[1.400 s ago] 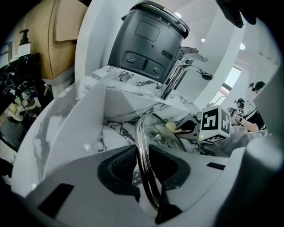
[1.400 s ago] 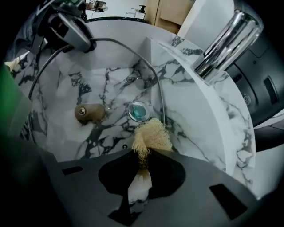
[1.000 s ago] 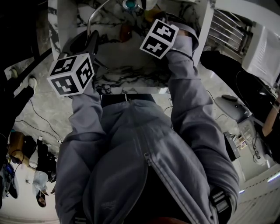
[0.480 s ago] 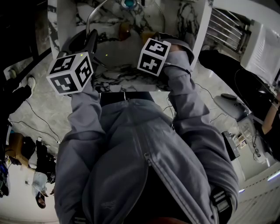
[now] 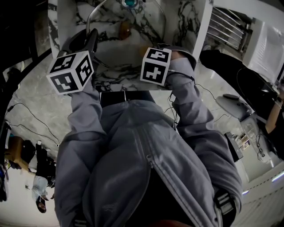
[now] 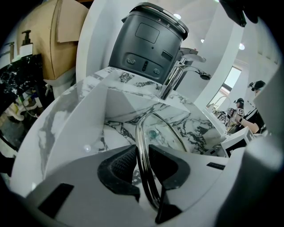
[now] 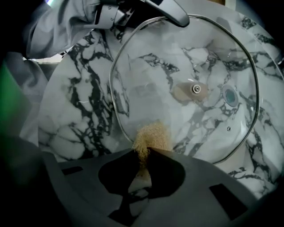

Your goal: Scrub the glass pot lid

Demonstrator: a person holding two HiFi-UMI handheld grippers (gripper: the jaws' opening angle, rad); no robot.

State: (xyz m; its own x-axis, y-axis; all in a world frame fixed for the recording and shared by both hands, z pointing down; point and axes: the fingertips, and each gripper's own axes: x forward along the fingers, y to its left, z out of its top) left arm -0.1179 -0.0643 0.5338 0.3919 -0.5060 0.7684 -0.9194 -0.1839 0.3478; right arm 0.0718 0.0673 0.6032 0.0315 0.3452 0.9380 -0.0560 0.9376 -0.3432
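The glass pot lid [image 7: 195, 66], with its steel rim and a centre knob screw [image 7: 195, 89], stands tilted over the marble sink [image 7: 80, 102]. My left gripper [image 6: 142, 156] is shut on the lid's steel rim [image 6: 141, 133], which runs edge-on between its jaws. This grip also shows at the top of the right gripper view [image 7: 171, 12]. My right gripper [image 7: 148, 156] is shut on a tan scrubbing pad [image 7: 150, 136]. The pad's fuzzy tip rests against the near lower part of the glass. In the head view both marker cubes [image 5: 71, 72] [image 5: 155, 65] hide the jaws.
A chrome faucet [image 6: 179, 73] rises behind the sink, beside a grey appliance [image 6: 146, 42]. The sink's drain [image 7: 230, 95] shows through the glass. The sink's white walls [image 6: 84, 124] close in on the sides. A dish rack [image 5: 230, 29] stands to the right.
My right gripper has drawn back toward the person's body, dragging the pad down across the lid. The left gripper has kept the lid's rim almost still.
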